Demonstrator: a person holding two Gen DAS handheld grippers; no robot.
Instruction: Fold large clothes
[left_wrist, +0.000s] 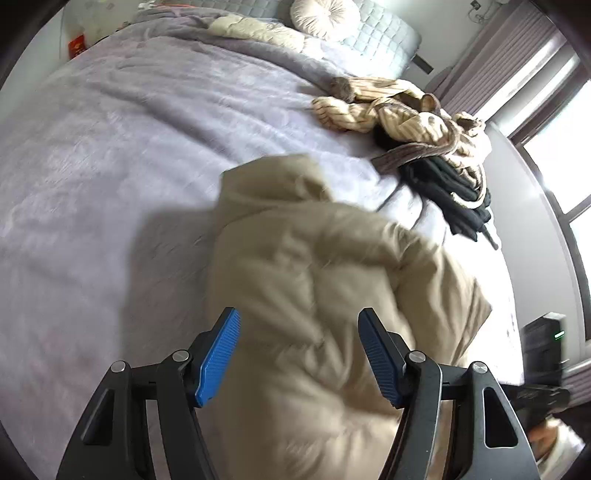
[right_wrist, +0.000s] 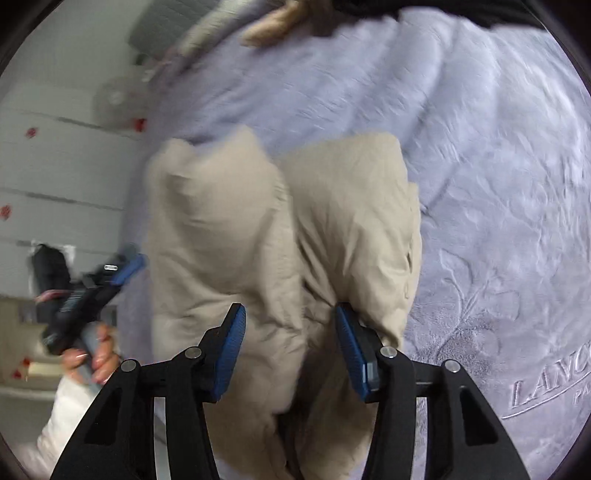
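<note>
Both grippers, left (left_wrist: 299, 356) and right (right_wrist: 290, 349), stand spread over the beige padded jacket (left_wrist: 332, 280) bunched on the lavender bed (left_wrist: 110, 166). Only the left view shows the piled clothes (left_wrist: 424, 140) and window (left_wrist: 554, 166); the right view shows embossed lettering (right_wrist: 546, 387).

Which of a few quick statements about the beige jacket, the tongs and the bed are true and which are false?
1. The beige puffy jacket lies on a lavender blanket. True.
2. The left tongs are clamped shut. False: the jaws stand wide apart over the jacket.
3. The right tongs are open, with jacket fabric between the blue pads. True.
4. The striped and dark clothes pile sits on the floor. False: it rests on the bed, beyond the jacket.
5. A round cushion sits at the headboard. True.
</note>
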